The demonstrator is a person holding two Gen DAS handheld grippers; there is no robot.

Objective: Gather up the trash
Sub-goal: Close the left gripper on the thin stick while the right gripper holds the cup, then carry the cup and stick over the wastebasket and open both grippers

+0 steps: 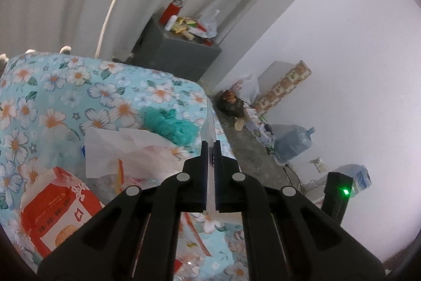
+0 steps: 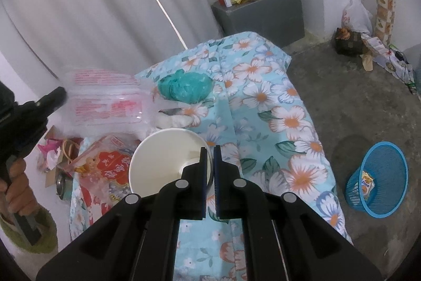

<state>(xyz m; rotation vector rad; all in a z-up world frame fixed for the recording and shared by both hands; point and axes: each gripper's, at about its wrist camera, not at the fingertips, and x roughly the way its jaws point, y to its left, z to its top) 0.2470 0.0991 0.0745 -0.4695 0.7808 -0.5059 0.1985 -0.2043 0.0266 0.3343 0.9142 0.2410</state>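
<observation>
While the left gripper [image 1: 209, 149] fingers pinch a clear plastic wrapper [image 2: 105, 99] and the right gripper [image 2: 209, 154] fingers pinch a white paper cup [image 2: 163, 162], more trash waits on the bed [image 2: 263, 96]; the blue basket [image 2: 379, 175], far right, holds one packet.

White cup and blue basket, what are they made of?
Cup: likely paper; matte off-white, thin rolled rim, held by the right gripper. Basket: looks like moulded plastic; glossy blue openwork walls you can see through.

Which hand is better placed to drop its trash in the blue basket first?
Right. Its gripper pinches the paper cup, and the blue basket sits on its right. The left gripper with the clear plastic is farther off.
</observation>
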